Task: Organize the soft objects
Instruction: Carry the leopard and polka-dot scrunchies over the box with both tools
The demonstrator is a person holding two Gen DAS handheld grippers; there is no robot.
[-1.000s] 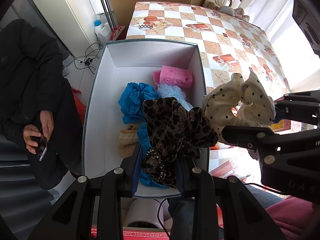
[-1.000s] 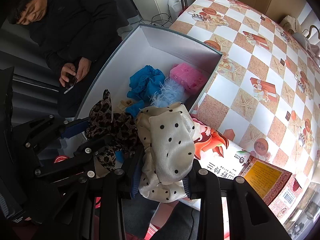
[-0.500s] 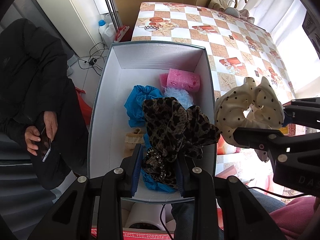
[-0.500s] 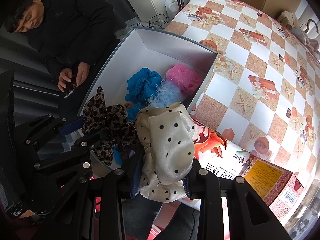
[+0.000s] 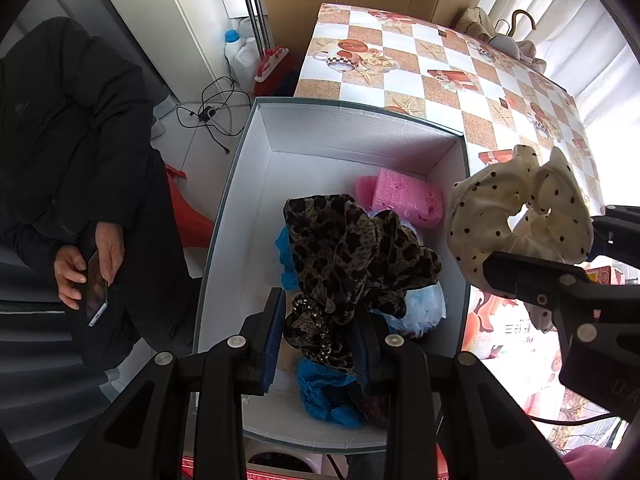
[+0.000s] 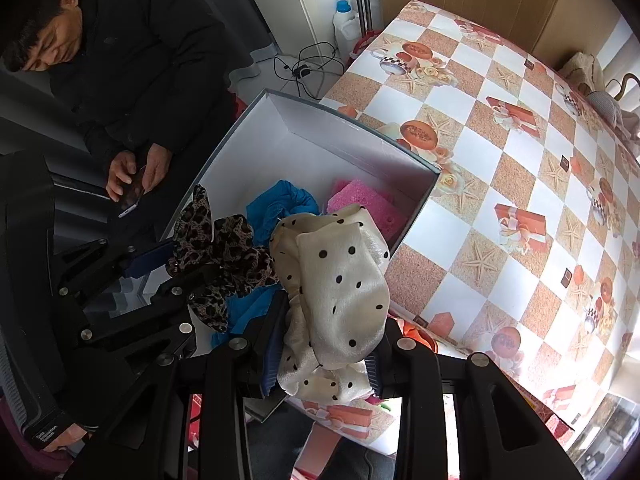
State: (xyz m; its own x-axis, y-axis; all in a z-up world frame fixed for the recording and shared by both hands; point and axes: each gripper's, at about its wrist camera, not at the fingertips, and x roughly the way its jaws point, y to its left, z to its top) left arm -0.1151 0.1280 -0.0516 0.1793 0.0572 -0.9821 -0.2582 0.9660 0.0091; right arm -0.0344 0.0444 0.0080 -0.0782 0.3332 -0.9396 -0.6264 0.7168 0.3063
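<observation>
My left gripper (image 5: 318,336) is shut on a leopard-print scrunchie (image 5: 352,256) and holds it over the near end of the open white box (image 5: 344,128). My right gripper (image 6: 324,354) is shut on a cream polka-dot scrunchie (image 6: 340,280), held above the box's right wall; it also shows in the left wrist view (image 5: 516,208). Inside the box lie a pink sponge (image 5: 404,196), a blue fabric piece (image 5: 324,396) and a pale blue fluffy item (image 5: 420,304). The leopard scrunchie also shows in the right wrist view (image 6: 224,256).
The box (image 6: 360,140) stands at the left edge of a table with a checkered cloth (image 6: 520,140). A man in black (image 6: 120,60) sits left of the box with a phone. Printed cartons (image 6: 348,416) lie near the front of the table. Bottles (image 5: 236,52) and cables (image 5: 212,108) are on the floor.
Both grippers have moved forward along the box with their scrunchies still held. The polka-dot scrunchie is closer to the box's right wall.
</observation>
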